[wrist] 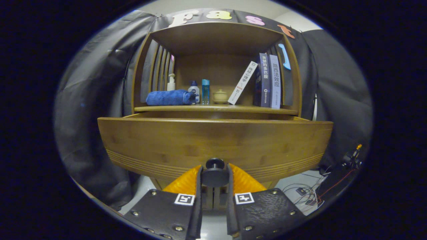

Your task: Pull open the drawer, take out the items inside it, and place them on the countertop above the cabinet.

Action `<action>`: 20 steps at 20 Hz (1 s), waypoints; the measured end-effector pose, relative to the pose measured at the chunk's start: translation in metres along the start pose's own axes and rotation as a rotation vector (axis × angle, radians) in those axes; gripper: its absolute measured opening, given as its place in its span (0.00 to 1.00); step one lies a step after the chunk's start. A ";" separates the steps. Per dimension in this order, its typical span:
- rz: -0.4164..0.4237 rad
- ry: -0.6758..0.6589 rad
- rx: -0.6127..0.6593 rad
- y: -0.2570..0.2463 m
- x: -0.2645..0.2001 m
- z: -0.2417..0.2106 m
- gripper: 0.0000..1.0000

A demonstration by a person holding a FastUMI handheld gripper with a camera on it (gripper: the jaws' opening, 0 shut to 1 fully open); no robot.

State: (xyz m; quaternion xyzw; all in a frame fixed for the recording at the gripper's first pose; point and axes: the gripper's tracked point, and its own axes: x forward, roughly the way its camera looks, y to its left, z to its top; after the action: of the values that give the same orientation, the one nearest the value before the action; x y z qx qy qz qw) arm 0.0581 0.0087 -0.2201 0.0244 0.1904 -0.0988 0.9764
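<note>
The tongs [215,176] are closed on the dark round knob [215,174] of the wooden drawer [213,143]; one finger presses each side of the knob. The drawer front stands pulled out toward the camera, clear of the cabinet [217,66] behind it, and from this low view its inside is hidden, so I cannot tell what items lie in it.

Above the drawer, at 12 o'clock from the knob, is the tabletop [213,108]. It already carries a rolled blue towel [170,97] at about 11 o'clock, a pump bottle [171,82], a small white bottle [193,89], a blue bottle [205,90], a small lidded jar [220,96], and a leaning book [243,83] beside two upright books [269,81] at about 1 o'clock.

The risks, as I judge them: the knob is small and round, so a pull that is not straight may let the fingers slip off. Pulling too far could bring the drawer out of its rails. Later, free room on the tabletop is little, mostly between the jar and the leaning book; a careless placing could knock over that book or the bottles.
</note>
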 end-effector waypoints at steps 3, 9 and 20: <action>0.012 0.000 -0.014 -0.004 -0.020 -0.006 0.29; 0.015 0.049 -0.016 -0.004 -0.036 -0.014 0.30; 0.195 -0.059 -0.061 0.005 -0.070 0.101 0.76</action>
State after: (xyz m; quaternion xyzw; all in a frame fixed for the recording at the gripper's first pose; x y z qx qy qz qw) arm 0.0322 0.0185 -0.1003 0.0102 0.1613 0.0020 0.9869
